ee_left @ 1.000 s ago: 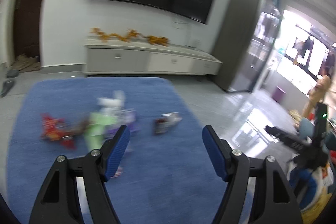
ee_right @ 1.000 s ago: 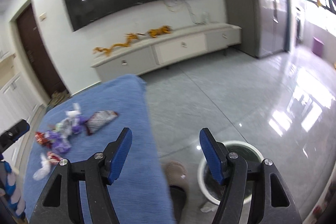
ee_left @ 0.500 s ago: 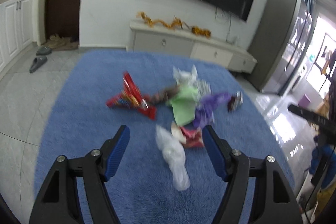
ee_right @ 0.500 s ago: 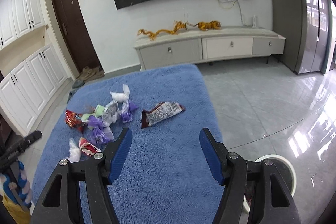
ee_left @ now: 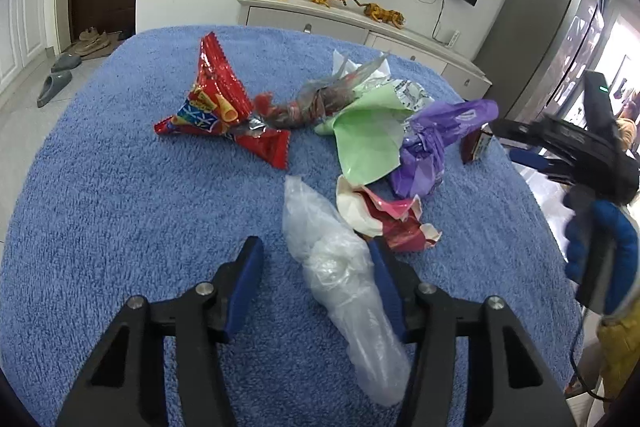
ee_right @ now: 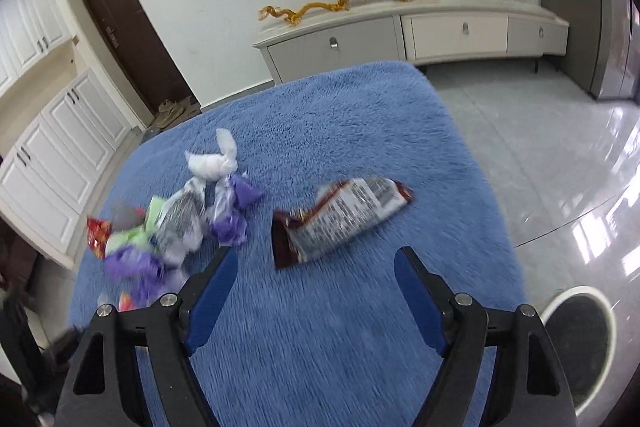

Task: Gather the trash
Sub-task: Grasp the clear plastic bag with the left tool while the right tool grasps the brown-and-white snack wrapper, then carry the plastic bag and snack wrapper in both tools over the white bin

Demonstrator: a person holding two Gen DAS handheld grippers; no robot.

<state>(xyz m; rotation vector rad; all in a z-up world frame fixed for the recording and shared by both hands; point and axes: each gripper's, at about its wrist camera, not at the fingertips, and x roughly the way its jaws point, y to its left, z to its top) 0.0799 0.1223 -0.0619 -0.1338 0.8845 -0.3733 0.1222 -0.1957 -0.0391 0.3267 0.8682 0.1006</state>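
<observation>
Trash lies scattered on a blue rug (ee_left: 120,207). My left gripper (ee_left: 314,267) is low over it and its jaws are closing. A clear plastic bag (ee_left: 336,267) lies between them against the right finger, with a gap at the left finger. Beyond it are a torn pink wrapper (ee_left: 388,219), green paper (ee_left: 368,143), a purple bag (ee_left: 432,143) and a red snack bag (ee_left: 216,107). My right gripper (ee_right: 316,263) is opening, with nothing gripped. A brown and silver wrapper (ee_right: 340,219) lies just past its fingertips.
A round white-rimmed bin (ee_right: 576,339) stands on the tiled floor right of the rug (ee_right: 360,115). A low TV cabinet (ee_right: 440,31) lines the far wall. Slippers (ee_left: 54,87) lie at the left. A person's yellow sleeve (ee_left: 616,347) shows at the right edge.
Both grippers dropped toward the rug. The left came down around the clear bag and its jaws narrowed. The right swung from the bin side to the brown wrapper and its jaws widened.
</observation>
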